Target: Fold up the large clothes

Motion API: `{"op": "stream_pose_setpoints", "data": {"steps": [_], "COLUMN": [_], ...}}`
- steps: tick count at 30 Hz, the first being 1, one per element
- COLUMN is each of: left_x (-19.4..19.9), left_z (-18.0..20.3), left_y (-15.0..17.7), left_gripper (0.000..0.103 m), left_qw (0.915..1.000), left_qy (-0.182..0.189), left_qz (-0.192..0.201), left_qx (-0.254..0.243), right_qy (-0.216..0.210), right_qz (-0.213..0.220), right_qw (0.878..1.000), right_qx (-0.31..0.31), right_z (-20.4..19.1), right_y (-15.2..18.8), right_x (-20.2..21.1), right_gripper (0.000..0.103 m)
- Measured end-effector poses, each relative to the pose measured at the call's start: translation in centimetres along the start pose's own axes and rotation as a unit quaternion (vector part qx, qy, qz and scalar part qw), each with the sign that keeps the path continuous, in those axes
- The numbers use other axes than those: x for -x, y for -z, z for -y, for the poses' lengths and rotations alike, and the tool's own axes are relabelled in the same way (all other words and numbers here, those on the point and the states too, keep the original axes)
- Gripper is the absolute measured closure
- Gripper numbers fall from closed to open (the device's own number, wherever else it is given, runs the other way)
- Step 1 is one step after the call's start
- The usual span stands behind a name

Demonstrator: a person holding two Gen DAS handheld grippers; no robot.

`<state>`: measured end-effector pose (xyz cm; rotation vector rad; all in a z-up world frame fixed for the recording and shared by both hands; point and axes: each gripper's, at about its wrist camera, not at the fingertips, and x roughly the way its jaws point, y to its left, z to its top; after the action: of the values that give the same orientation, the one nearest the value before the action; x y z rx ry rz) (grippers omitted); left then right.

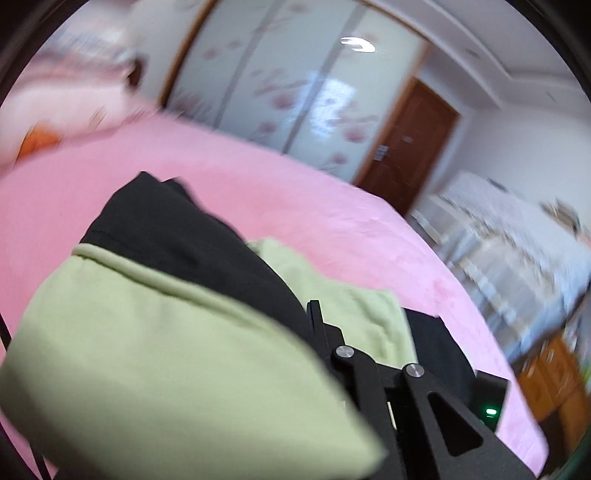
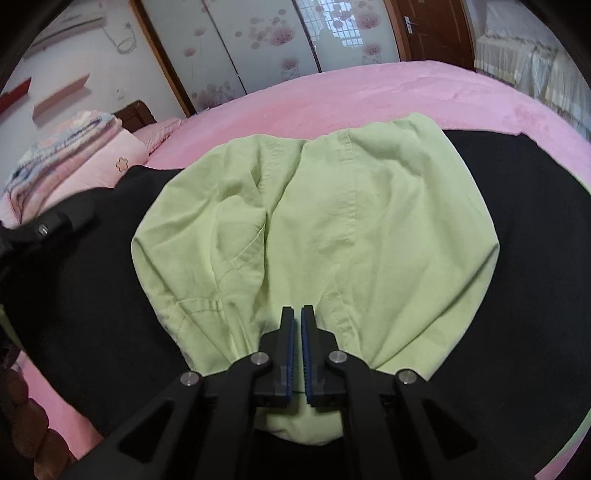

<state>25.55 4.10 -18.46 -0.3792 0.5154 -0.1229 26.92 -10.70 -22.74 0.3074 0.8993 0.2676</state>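
A light green garment lies crumpled on top of a wide black garment, both spread over the pink bed. My right gripper is shut on the near edge of the green garment, whose folds run in toward the pads. In the left wrist view a hemmed flap of green cloth hangs close to the lens, raised over the black garment. My left gripper is shut on it; one finger is hidden under the cloth. From the right wrist view the left gripper shows blurred at the far left.
Folded quilts and a pink pillow are stacked at the head of the bed. Flowered sliding wardrobe doors and a brown door stand behind it. White-covered furniture and a wooden cabinet flank the right side.
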Motion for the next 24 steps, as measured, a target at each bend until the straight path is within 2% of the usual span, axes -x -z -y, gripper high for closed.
{"op": "stream_pose_setpoints", "data": {"steps": [3, 7, 10, 12, 14, 17, 21, 24], "left_x": [0.2, -0.3, -1.4, -2.4, -4.0, -5.8, -8.1, -9.6], "left_z": [4.5, 10.2, 14.2, 16.8, 19.3, 21.8, 23.7, 24.9], "left_y": [-0.4, -0.1, 1.0, 2.1, 3.9, 6.3, 8.5, 10.6], "left_gripper": [0.097, 0.097, 0.097, 0.097, 0.097, 0.096, 0.094, 0.093], "left_qw": [0.9973, 0.9863, 0.9721, 0.9598, 0.9450, 0.9269, 0.9133, 0.8936], "left_qy": [0.034, 0.091, 0.122, 0.124, 0.112, 0.088, 0.071, 0.055], "left_qz": [0.006, -0.005, -0.029, -0.056, -0.088, -0.124, -0.164, -0.190], "left_qx": [-0.065, -0.137, -0.199, -0.245, -0.294, -0.343, -0.366, -0.403], "right_qy": [-0.035, -0.093, -0.137, -0.149, -0.135, -0.097, -0.022, 0.045], "right_qz": [0.001, 0.002, 0.009, 0.015, 0.021, 0.029, 0.037, 0.037], "right_qw": [0.999, 0.990, 0.976, 0.967, 0.963, 0.963, 0.971, 0.975], "right_qx": [-0.037, -0.103, -0.168, -0.204, -0.232, -0.248, -0.233, -0.213], "right_z": [1.4, 4.2, 7.2, 9.2, 11.3, 14.1, 16.8, 18.0], "right_y": [0.2, 0.5, 1.6, 2.6, 3.7, 4.8, 5.4, 5.2], "right_x": [0.3, 1.2, 2.9, 4.6, 6.6, 9.4, 12.9, 14.4], "right_gripper": [0.100, 0.103, 0.103, 0.103, 0.102, 0.102, 0.102, 0.101]}}
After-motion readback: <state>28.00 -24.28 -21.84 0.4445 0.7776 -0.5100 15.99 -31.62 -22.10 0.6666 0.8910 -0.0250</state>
